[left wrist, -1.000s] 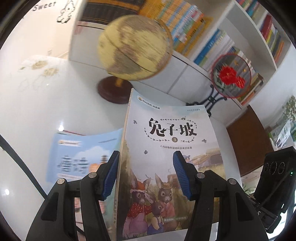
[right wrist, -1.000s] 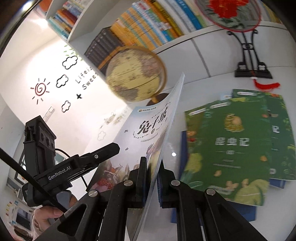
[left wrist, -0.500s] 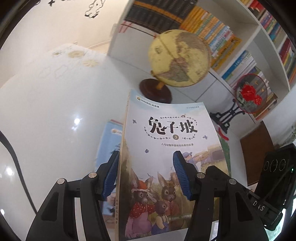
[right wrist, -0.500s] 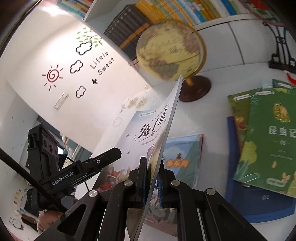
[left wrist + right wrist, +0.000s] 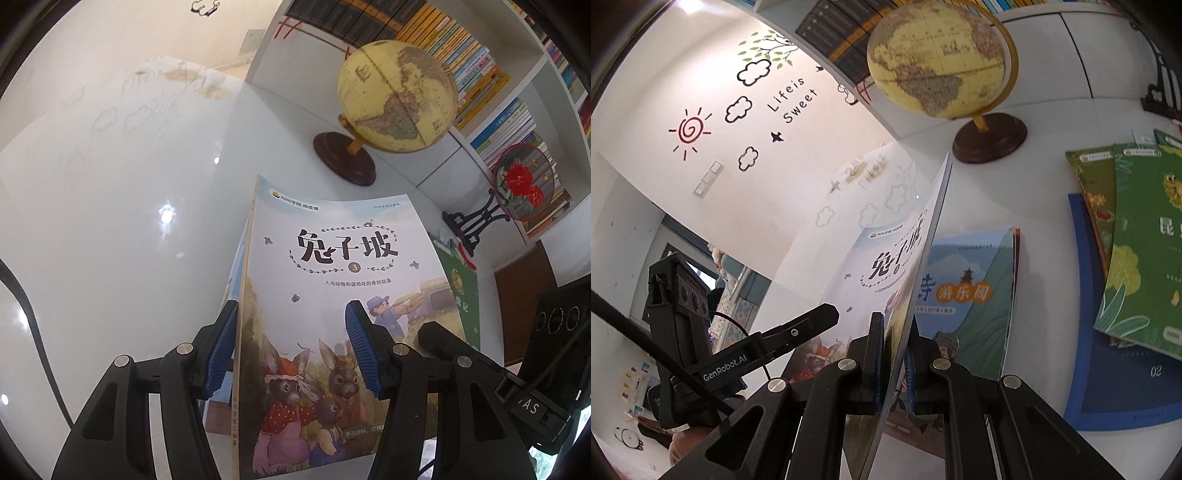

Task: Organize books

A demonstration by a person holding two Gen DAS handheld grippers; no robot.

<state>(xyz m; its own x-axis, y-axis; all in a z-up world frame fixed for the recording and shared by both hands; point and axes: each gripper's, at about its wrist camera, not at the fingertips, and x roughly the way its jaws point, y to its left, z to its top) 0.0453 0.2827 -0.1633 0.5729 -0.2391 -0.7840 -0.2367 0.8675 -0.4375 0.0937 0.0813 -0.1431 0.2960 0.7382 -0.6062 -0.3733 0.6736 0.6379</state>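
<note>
The rabbit-cover book (image 5: 332, 288) is held up above the white table (image 5: 129, 240), its cover facing the left wrist view. My right gripper (image 5: 895, 325) is shut on its lower edge, and the book (image 5: 886, 266) shows there nearly edge-on. My left gripper (image 5: 291, 321) is open in front of the cover. One of its pads sits by the spine and the other lies over the picture, with nothing pinched. Under the raised book a light-blue landscape book (image 5: 975, 295) lies flat. Green books (image 5: 1137, 258) lie on a dark blue book (image 5: 1108, 387) to the right.
A yellow globe (image 5: 395, 96) on a dark wooden base stands at the back of the table. A red round fan on a black stand (image 5: 521, 184) is to its right. Full bookshelves (image 5: 480, 81) line the wall behind. A black cable (image 5: 33, 332) crosses the left edge.
Both grippers and the rabbit book have shifted left across the table. The light-blue book has come in under the held book and the green books have slid to the right edge. Both grips are unchanged.
</note>
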